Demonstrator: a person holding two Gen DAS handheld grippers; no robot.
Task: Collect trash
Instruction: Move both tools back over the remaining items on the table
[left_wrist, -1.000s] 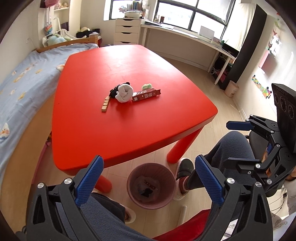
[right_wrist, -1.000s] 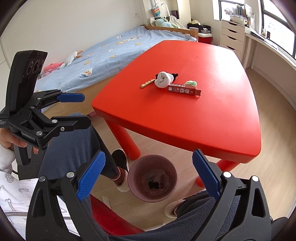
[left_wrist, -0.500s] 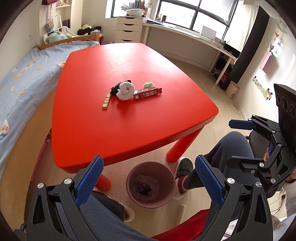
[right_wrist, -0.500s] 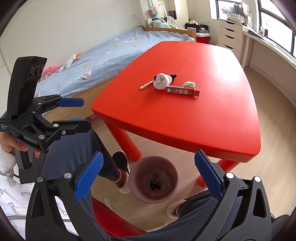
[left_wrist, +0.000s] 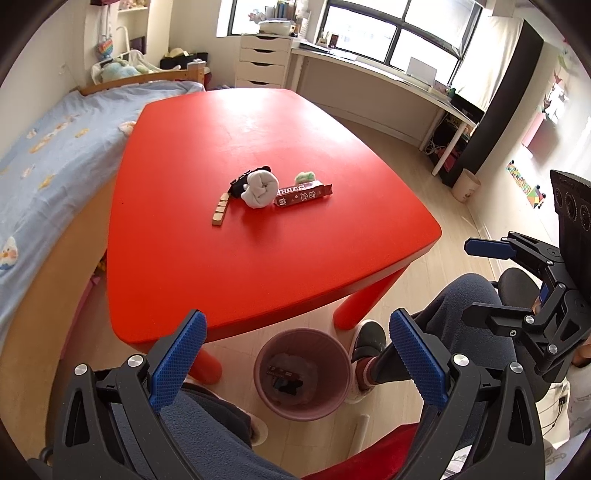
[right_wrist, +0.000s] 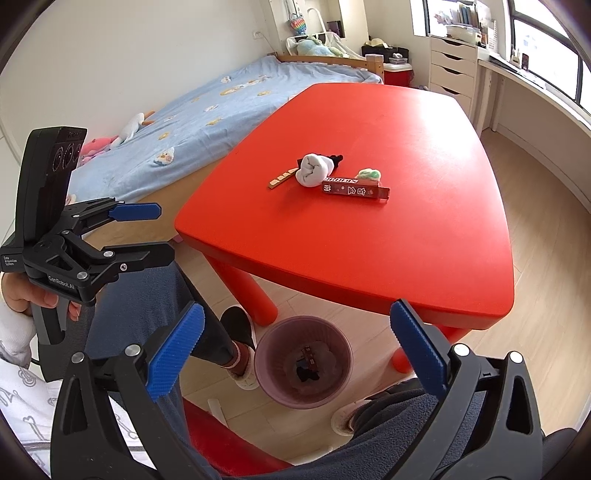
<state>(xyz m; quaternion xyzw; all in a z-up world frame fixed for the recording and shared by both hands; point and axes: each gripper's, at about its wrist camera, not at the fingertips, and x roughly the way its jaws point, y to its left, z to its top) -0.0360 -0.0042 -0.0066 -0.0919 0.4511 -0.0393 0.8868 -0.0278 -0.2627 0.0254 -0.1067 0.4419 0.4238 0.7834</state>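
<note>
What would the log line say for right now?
left hand-held gripper: open, empty | right hand-held gripper: open, empty | wrapper, white wad: on red table | bin: below

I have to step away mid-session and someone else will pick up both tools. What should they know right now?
Left tool: open, empty, held low in front of the red table.
Right tool: open, empty, likewise low, over the pink trash bin.
On the table, clustered: white crumpled tissue, dark red wrapper box, small green scrap, black item behind the tissue, tan strip.
Done: some trash already lies in the bin.
Left: pick up each piece from the table and drop it in the bin.
</note>
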